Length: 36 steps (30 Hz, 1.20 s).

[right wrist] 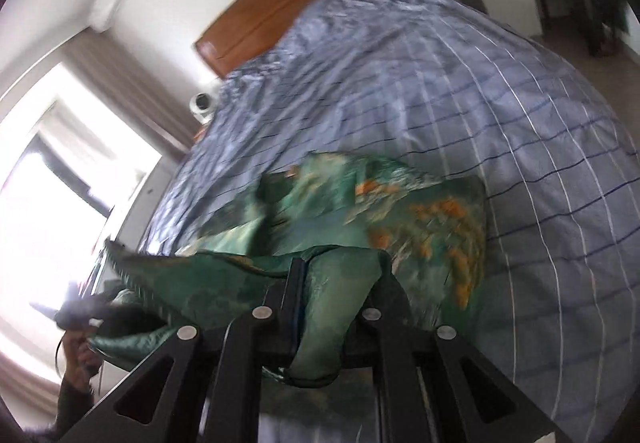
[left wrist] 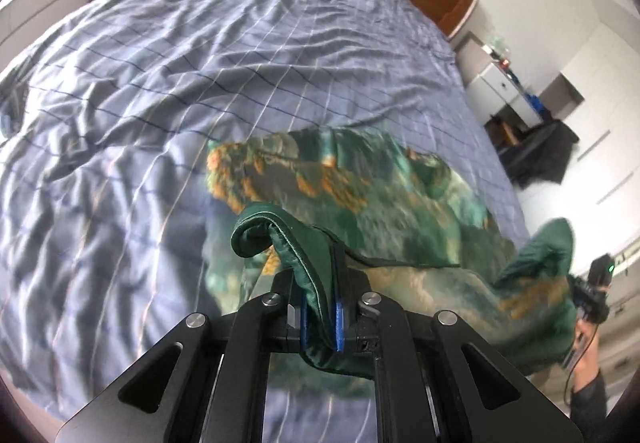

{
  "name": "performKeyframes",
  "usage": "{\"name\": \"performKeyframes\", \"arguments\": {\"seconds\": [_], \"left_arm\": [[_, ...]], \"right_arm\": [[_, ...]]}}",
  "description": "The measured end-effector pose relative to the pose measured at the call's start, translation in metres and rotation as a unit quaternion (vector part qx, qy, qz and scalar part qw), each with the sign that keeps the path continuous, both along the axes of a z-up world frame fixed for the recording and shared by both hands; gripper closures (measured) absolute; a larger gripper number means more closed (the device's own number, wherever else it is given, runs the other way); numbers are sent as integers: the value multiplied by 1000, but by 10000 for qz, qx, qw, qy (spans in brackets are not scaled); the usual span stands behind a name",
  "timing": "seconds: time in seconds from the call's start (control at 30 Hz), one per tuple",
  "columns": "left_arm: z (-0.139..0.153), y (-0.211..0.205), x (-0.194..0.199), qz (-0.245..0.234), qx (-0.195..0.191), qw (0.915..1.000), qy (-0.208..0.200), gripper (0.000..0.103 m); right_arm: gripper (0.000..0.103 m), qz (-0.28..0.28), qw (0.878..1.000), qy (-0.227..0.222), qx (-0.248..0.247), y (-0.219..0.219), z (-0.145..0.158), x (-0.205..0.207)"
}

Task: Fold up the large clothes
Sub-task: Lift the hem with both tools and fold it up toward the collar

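Where both tongs [left wrist: 316, 283] [right wrist: 334, 283] clamp it, green garment [left wrist: 360, 195] above bed [left wrist: 160, 63].

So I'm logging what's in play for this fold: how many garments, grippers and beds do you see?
Garments: 1, the green printed garment, held above the bed.
Grippers: 2, the left gripper and the right gripper, each shut on a green edge.
Beds: 1, the bed, covered in blue checked bedding.
Total: 4

The big piece of clothing [left wrist: 360, 179] is shiny dark green with orange and light green patches. It is bunched up and hangs in the air over the bed, blurry in both views.
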<state>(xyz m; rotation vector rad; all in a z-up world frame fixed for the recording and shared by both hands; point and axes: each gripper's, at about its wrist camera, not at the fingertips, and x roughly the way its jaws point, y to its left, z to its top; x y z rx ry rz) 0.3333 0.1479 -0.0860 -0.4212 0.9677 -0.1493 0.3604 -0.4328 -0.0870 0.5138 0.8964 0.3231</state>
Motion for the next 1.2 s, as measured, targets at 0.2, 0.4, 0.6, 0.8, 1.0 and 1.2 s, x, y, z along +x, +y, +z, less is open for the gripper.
{"name": "performKeyframes", "arguments": {"seconds": [0.2,0.4,0.6,0.8,1.0,1.2], "left_arm": [[-29,-5,38,102,99,9989,452,63],[1,18,33,242,-236,9994,-69,10],[-6,27,21,-331,-39,9994,18,7],[-48,-9,21,-1136,717,9898,470,8],[-59,-42,56,-1188,1225,9843,442,14],[-57,-43,60,-927,1795,9778,549,92]], "right_arm": [[90,-382,9971,591,282,-2,-57,45],[82,-809,9710,1366,1786,-28,-91,56],[28,-966,9582,903,2537,-56,-68,44],[27,-438,9956,576,592,-48,-34,36],[27,416,9914,508,-1132,19,-37,47],[61,450,9789,657,-1883,49,-55,70]]}}
